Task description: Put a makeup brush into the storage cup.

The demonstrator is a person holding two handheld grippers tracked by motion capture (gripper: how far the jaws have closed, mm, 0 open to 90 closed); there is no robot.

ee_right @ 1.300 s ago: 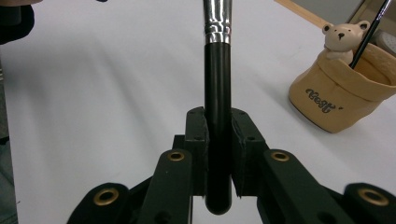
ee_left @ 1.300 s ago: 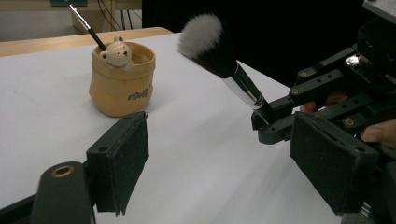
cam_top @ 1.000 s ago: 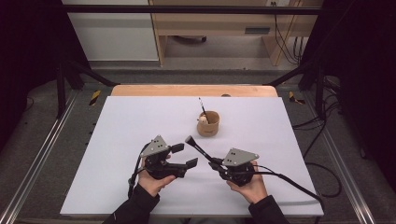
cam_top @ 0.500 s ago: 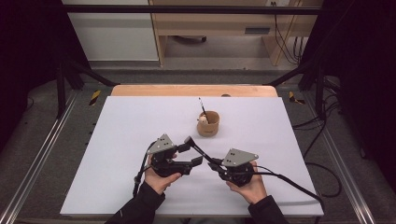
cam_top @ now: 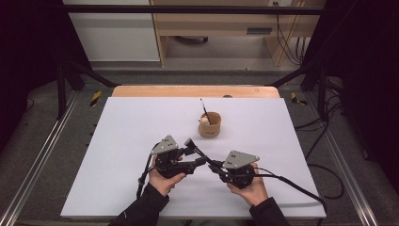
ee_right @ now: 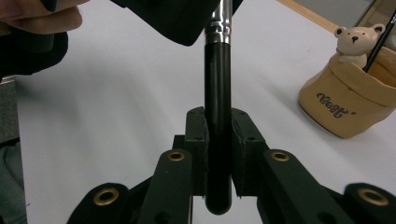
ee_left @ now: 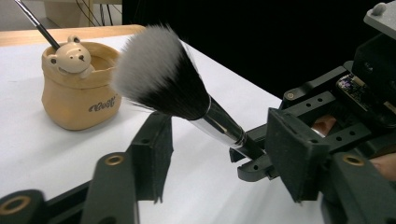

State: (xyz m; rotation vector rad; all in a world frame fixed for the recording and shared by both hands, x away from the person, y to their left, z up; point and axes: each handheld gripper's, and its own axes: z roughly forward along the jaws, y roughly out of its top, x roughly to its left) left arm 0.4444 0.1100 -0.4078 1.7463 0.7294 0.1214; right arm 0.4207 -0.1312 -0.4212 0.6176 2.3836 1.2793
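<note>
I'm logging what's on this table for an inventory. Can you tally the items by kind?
Makeup brush, held in the right gripper: 1
Thin brush standing in the pot: 1
Tan bear pot: 1
Hand-held grippers, with the left gripper: 2
Total: 5

Brush [ee_left: 187, 100]: glossy black handle, polished metal ferrule, soft bristles (white-tipped); cup [ee_left: 79, 95] matt ceramic-looking; table [cam_top: 141, 141] matt white.

High cam above table [cam_top: 141, 122], looking fwd/down; both gripper cams close-up, sharing bear cup [ee_left: 79, 88].
</note>
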